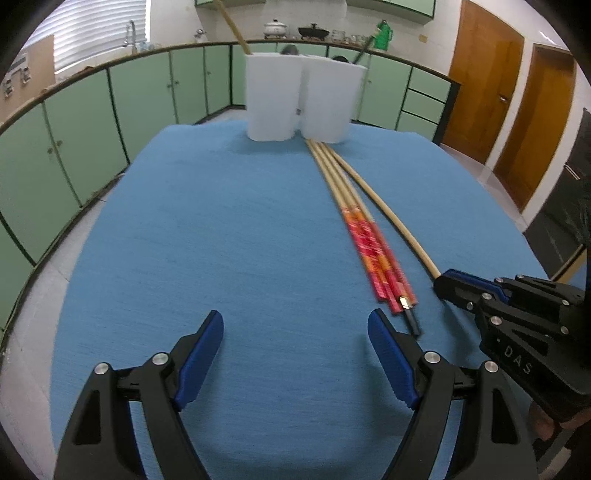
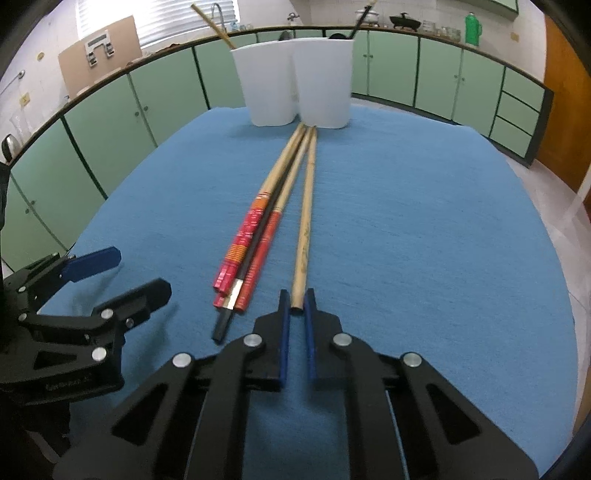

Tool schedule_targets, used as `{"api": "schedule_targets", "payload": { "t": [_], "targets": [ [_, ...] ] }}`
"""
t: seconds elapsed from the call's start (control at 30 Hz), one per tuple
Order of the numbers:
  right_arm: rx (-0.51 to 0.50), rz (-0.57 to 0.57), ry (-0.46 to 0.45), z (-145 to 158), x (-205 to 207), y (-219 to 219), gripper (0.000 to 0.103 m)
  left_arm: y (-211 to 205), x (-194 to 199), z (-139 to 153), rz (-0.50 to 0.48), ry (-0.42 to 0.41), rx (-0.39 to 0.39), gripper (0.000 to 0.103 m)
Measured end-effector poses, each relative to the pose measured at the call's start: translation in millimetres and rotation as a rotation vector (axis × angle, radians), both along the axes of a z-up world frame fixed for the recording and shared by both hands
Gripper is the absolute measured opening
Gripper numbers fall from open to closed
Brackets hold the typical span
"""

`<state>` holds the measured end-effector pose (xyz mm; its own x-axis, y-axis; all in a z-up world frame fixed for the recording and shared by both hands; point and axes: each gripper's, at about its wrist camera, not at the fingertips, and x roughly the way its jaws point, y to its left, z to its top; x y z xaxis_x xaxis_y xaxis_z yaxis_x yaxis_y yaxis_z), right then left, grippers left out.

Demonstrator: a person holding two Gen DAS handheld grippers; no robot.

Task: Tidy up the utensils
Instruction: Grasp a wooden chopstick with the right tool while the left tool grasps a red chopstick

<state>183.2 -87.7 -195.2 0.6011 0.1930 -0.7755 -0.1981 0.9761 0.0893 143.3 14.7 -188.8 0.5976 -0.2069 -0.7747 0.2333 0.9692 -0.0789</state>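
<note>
Several chopsticks lie on the blue cloth, pointing at two white cups (image 1: 299,99) (image 2: 295,81). A bundle with red and orange handles (image 1: 373,251) (image 2: 251,243) includes a black chopstick (image 2: 223,325). A plain wooden chopstick (image 1: 388,214) (image 2: 304,236) lies to its right. My right gripper (image 2: 296,301) (image 1: 443,286) is nearly shut, its fingertips either side of the plain chopstick's near end. My left gripper (image 1: 295,325) (image 2: 129,273) is open and empty, low over the cloth left of the bundle.
Each cup holds a utensil: a wooden stick (image 1: 231,24) in the left one, a dark one (image 1: 364,50) in the right. The blue cloth (image 1: 221,221) covers a round table. Green cabinets (image 1: 140,96) run behind; wooden doors (image 1: 487,81) stand to the right.
</note>
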Motion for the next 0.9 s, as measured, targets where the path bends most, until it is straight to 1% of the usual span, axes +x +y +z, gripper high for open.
{"api": "schedule_targets", "payload": {
  "t": [0.07, 0.17, 0.4, 0.47, 0.5, 0.53, 0.6, 0.7, 0.77, 0.87, 0.9],
  "targets": [
    [-0.003, -0.012, -0.004, 0, -3, -8, 0.006, -10, 1, -3, -0.012, 0.011, 0.029, 0.079],
    [0.011, -0.028, -0.006, 1, -5, -19, 0.006, -20, 1, -5, -0.021, 0.007, 0.064, 0.079],
    [0.036, -0.041, -0.025, 2, -6, -32, 0.007, -31, 10, -6, -0.019, 0.013, 0.097, 0.079],
    [0.045, -0.044, -0.026, 2, -5, -35, 0.007, -33, 13, -6, -0.014, 0.021, 0.091, 0.079],
    [0.047, -0.046, -0.027, 3, -5, -36, 0.007, -34, 13, -6, -0.017, 0.024, 0.088, 0.077],
    [0.051, -0.047, -0.028, 3, -5, -38, 0.007, -37, 13, -5, -0.033, 0.026, 0.078, 0.074],
    [0.057, -0.050, -0.030, 3, -6, -40, 0.007, -41, 10, -2, -0.078, 0.028, 0.029, 0.072],
    [0.066, -0.057, -0.030, 3, -6, -44, 0.007, -38, 10, -4, -0.050, 0.024, 0.016, 0.072],
    [0.074, -0.057, -0.029, 3, -6, -47, 0.007, -37, 12, -5, -0.033, 0.019, 0.027, 0.071],
    [0.079, -0.055, -0.021, 1, -5, -48, 0.007, -35, 16, -7, -0.013, 0.008, 0.025, 0.067],
    [0.081, -0.055, -0.017, 1, -5, -48, 0.007, -35, 17, -8, -0.010, 0.001, 0.031, 0.064]
  ]
}}
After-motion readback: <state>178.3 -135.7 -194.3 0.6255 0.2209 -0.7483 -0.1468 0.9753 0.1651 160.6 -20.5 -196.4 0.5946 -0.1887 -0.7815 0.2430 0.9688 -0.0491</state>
